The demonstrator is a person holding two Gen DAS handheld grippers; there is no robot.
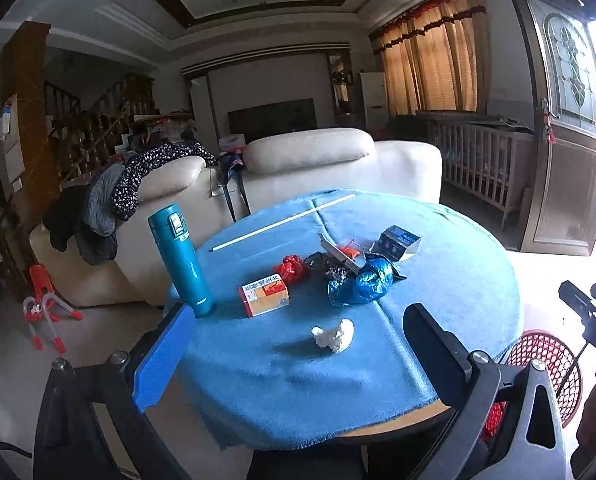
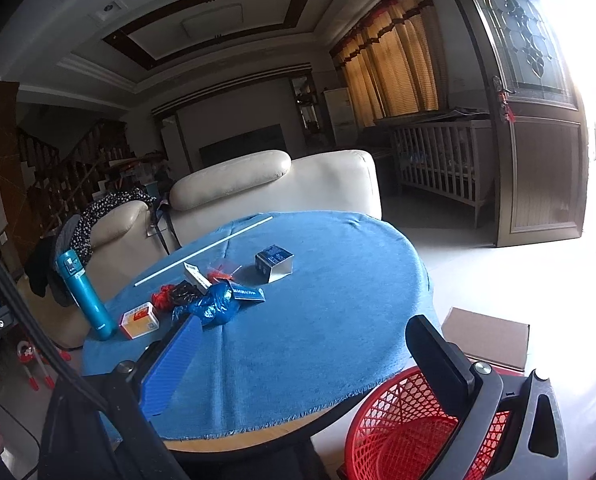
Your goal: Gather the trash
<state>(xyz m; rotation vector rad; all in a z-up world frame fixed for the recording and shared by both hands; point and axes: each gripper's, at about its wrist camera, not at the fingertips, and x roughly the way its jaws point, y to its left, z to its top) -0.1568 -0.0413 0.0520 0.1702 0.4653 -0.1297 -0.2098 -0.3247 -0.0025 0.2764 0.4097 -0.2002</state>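
Round table under a blue cloth fills the centre of both views. Left gripper, lower half of left wrist view: jaws spread wide, nothing between them, blue pad on one finger. Crumpled white tissue lies alone on the cloth at frame centre, in line with the gap between the fingers, not touched.

Upper-middle cluster: crumpled blue wrapper, red wrapper, black wrapper, orange-and-white carton, small blue box further up right. Teal flask stands upright near the table's left edge. White rod lies diagonally across the far side.

Right gripper, lower half of right wrist view: jaws also wide apart, empty, over the table's near edge. Red mesh basket sits at bottom right, below the table rim, partly behind the right finger. Cardboard sheet on the floor just beyond it.
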